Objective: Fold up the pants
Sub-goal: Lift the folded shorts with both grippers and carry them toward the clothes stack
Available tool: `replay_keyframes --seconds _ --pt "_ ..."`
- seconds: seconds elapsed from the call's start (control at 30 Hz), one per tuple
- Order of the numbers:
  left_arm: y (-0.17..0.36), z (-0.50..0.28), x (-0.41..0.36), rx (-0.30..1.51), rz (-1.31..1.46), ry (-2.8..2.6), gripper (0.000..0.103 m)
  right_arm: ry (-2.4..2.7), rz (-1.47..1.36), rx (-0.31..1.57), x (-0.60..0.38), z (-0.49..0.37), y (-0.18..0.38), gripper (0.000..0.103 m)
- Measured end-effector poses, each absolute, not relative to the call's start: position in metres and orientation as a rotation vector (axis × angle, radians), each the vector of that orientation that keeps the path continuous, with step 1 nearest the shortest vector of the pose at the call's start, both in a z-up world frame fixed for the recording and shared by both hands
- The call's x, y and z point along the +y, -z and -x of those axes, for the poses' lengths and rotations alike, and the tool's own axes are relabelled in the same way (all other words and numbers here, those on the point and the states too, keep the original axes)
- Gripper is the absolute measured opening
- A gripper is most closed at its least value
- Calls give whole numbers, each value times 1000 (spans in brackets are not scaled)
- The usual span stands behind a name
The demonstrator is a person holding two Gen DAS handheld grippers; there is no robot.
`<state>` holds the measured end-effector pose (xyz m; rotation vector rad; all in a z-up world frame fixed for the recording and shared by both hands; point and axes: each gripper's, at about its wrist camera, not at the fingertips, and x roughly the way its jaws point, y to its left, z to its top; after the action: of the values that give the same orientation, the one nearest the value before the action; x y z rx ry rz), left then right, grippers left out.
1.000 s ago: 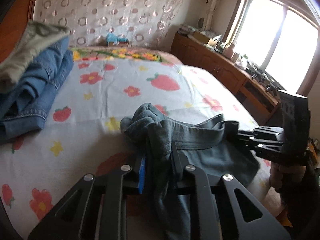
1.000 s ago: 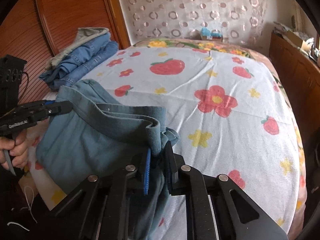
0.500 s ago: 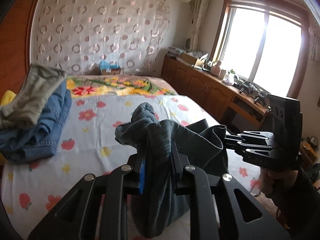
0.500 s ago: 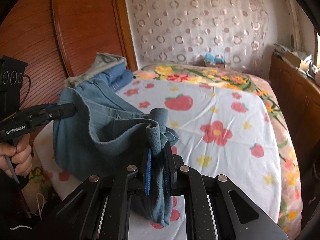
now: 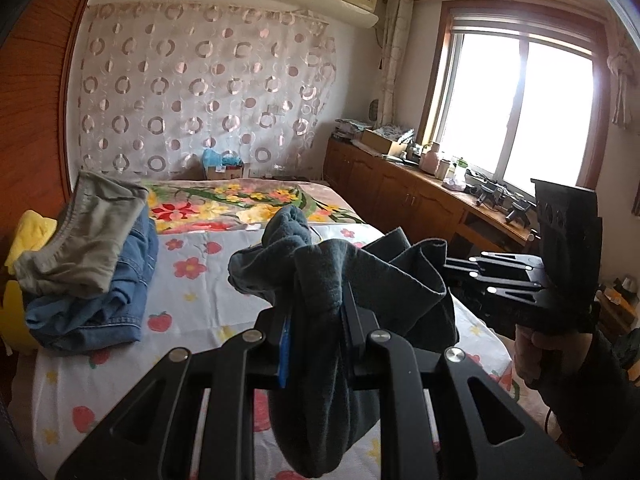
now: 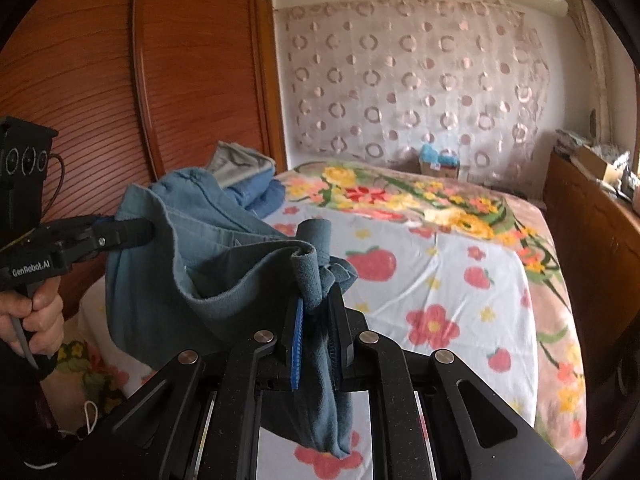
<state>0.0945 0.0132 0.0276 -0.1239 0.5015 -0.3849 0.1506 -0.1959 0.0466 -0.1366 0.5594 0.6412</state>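
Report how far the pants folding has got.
Done: a pile of folded clothes sits at the bed's left edge. In hand: the left gripper and right gripper each pinch the waistband of the grey-blue fabric pants, held in the air. Left: laying them flat and every fold.

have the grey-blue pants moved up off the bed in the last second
Yes. The grey-blue pants rose: they lay low over the strawberry bedsheet, and now hang level with the wooden headboard.

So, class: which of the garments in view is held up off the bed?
The teal-grey soft pants, clamped by both grippers; the blue jeans and olive pants lie stacked.
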Motion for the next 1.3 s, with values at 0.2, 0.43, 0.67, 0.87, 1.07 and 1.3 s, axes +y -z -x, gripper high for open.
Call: replay_keyframes --seconds 0.2,0.43,0.67,0.87,1.07,1.3 --pt "-38 -85 30 477 119 345 17 -670 155 535 -179 -157 -57 8" --pt "-50 -77 53 449 119 300 17 -697 179 512 -156 -161 -70 8" --pt "-64 -72 70 421 112 263 17 -710 187 488 -135 -164 -83 8" --pt "-68 -76 84 413 111 235 17 -726 184 472 -116 -178 -95 8" --pt "-69 -93 99 417 124 215 17 -734 183 475 -104 -200 -97 8" --pt "-66 -119 109 432 129 204 17 -736 180 458 -94 -227 -98 8"
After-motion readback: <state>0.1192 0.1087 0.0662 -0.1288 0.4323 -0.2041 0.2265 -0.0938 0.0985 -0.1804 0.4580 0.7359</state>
